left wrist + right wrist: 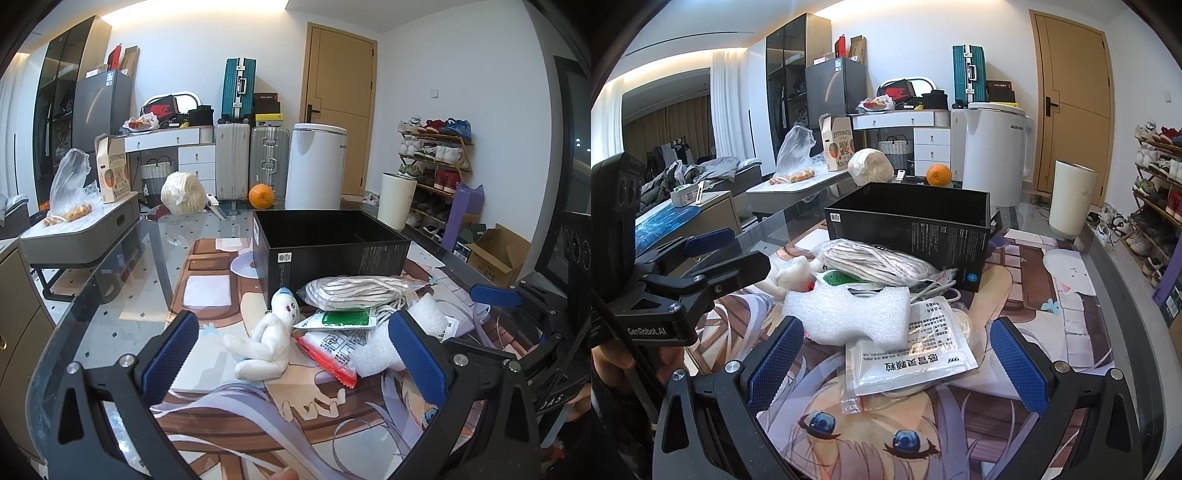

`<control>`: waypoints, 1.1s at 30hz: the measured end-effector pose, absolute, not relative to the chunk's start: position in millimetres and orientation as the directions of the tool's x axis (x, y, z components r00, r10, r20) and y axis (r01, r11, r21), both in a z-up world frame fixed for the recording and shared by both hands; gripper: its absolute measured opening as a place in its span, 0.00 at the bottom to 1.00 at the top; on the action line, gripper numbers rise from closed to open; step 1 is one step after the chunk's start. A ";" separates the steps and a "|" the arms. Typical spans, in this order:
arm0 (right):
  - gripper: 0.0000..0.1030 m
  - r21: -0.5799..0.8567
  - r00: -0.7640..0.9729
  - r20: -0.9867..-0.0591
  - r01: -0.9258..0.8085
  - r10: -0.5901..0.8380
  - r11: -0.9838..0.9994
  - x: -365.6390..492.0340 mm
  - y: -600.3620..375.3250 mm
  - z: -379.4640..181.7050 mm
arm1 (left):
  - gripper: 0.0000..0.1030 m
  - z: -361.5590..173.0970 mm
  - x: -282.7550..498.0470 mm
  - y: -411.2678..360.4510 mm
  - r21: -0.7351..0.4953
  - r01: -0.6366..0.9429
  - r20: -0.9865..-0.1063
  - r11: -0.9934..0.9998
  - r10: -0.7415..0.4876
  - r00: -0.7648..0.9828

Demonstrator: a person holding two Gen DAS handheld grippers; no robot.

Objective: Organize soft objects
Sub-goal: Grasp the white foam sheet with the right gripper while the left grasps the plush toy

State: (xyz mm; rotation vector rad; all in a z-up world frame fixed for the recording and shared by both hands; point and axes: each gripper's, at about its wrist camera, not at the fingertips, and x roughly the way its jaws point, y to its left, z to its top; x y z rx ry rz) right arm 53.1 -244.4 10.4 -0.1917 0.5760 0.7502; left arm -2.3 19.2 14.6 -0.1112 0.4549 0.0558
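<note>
Both jaws are spread wide and nothing is held: the left gripper (pixel 295 354) is seen before the white plush toy (pixel 266 343), the right gripper (pixel 897 354) around a white sachet (pixel 908 358) printed "999", under the foam piece (pixel 849 314). These soft things are piled on the table mat (pixel 1052 295) just before the open black box (pixel 908 221). "GenRobot.AI" is read on the left gripper's body, "ALEX" on the white appliance (pixel 993 147) behind.

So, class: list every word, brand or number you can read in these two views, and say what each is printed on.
"GenRobot.AI": left tongs' black frame.
"ALIX": white bin.
"999": white sachet, upside down, beside large Chinese characters.
Nike swoosh, no word: red shoebox.
Black box fine print, fruit carton lettering: too small or distorted.
</note>
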 end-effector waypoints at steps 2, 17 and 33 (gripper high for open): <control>0.99 0.046 0.574 -0.564 -0.696 0.594 0.716 54.0 -242.3 10.3 | 1.00 15.3 -2.8 20.6 -0.095 -0.087 -0.439 0.992 0.037 0.898; 0.99 -0.025 0.531 -0.615 -0.752 0.583 0.659 48.2 -205.9 -0.7 | 1.00 11.5 0.2 39.6 -0.100 -0.135 -0.463 0.986 0.074 0.883; 0.99 -0.028 0.534 -0.655 -0.723 0.534 0.690 59.3 -178.9 -12.5 | 1.00 3.9 1.2 55.0 -0.137 -0.163 -0.493 0.977 0.075 0.867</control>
